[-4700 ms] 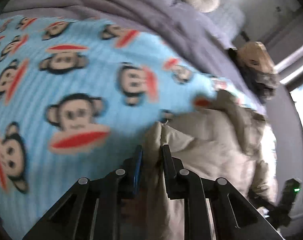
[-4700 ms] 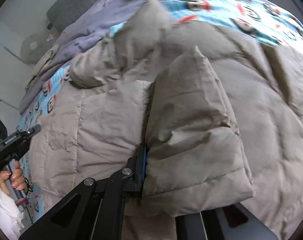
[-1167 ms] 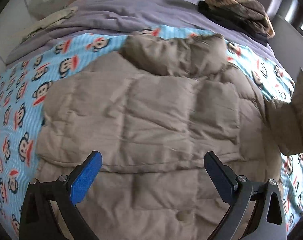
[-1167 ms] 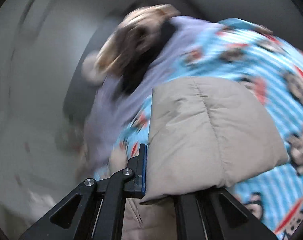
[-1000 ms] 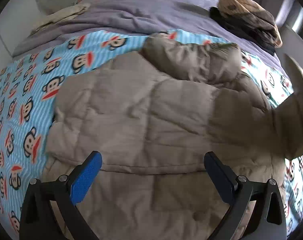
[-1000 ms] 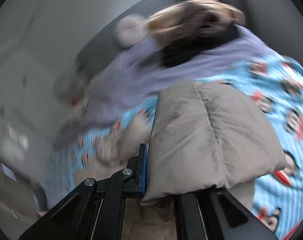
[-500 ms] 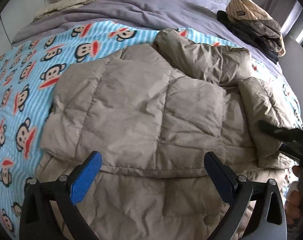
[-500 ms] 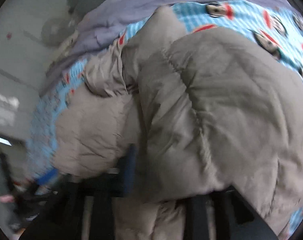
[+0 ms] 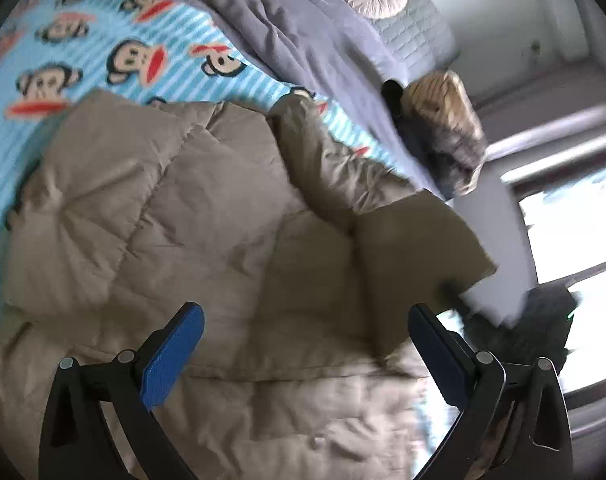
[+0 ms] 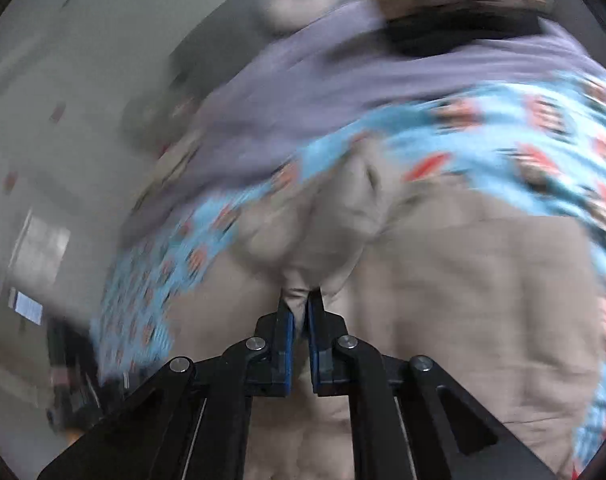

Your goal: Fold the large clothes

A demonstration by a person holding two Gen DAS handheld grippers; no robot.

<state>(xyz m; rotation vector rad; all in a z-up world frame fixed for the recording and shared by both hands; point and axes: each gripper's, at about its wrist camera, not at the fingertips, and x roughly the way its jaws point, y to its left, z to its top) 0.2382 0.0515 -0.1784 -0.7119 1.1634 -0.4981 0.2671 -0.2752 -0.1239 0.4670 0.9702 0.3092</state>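
pinching a fold of the puffer jacket (image 10: 463,280), the right tool (image 10: 299,312) is clamped; left tool (image 9: 303,332) gapes wide.

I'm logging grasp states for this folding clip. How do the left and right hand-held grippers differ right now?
The left hand-held gripper has its jaws spread wide; the right hand-held gripper has them nearly together. The left holds nothing and hangs above the beige puffer jacket; the right pinches a fold of it. Both have black frames with blue pads and point at the jacket on the monkey-print blanket.
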